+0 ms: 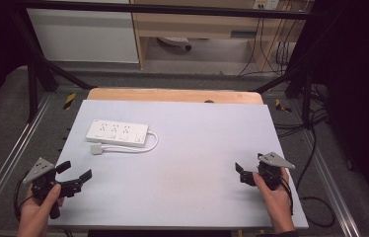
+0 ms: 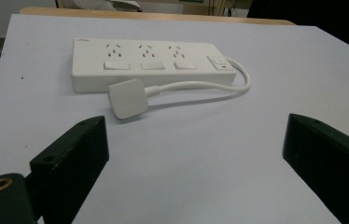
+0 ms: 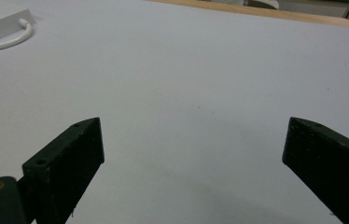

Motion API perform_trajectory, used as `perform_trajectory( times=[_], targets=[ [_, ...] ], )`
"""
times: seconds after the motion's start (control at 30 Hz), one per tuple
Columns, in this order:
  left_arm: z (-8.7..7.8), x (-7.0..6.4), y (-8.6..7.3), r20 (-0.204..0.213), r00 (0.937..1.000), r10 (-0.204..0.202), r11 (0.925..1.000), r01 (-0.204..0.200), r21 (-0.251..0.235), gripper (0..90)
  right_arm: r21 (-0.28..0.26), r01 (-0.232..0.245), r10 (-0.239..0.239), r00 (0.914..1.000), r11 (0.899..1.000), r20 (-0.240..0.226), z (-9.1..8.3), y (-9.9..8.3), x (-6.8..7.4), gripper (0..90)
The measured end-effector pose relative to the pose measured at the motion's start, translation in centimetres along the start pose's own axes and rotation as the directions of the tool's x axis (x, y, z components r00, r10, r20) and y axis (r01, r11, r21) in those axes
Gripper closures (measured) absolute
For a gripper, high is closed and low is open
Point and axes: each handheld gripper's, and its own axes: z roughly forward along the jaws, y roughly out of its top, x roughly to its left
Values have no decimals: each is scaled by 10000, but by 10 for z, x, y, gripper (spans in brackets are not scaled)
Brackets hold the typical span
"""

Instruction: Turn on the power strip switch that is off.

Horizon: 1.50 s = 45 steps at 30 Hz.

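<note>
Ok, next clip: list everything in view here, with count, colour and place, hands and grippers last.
White plastic power strip: one, white, three socket groups and a switch, table's far left.
Flat white plug on white cord: one, lying unplugged against the strip's near side, cord looping from the switch end.
Pale grey table top: one, over a wooden board.
Black frame bars: several, around the table.
Left gripper: one, black, near-left corner, jaws apart, empty.
Right gripper: one, black, near-right, jaws apart, empty.
Hands: left hand, right hand, each holding its gripper.

High view looks down on the table from above; both gripper views skim low, facing forward — sharing the strip.
</note>
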Motion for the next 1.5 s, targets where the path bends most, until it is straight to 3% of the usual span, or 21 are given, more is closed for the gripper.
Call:
perform_trajectory(
  times=[0.17,0.4,0.53,1.33,1.5],
  targets=[
    [-1,0,0,60,10000,-13,10000,14,-82,70,-235,26,-28,10000,9997,-95,0,2,2,58],
    [-1,0,1,143,9999,-60,10000,61,-54,70,248,-78,85,9995,9997,-298,2,3,3,57],
    [-2,-1,2,-29,10000,-67,10000,67,-42,73,488,-135,158,9987,9987,-476,2,5,5,53],
    [-4,-10,13,172,9998,-102,9978,113,-648,64,819,487,-432,9968,9955,-675,0,3,18,38],
    [-5,-15,21,77,9999,95,9964,-88,-838,64,861,583,-526,9964,9946,-670,1,3,18,39]
  ],
)
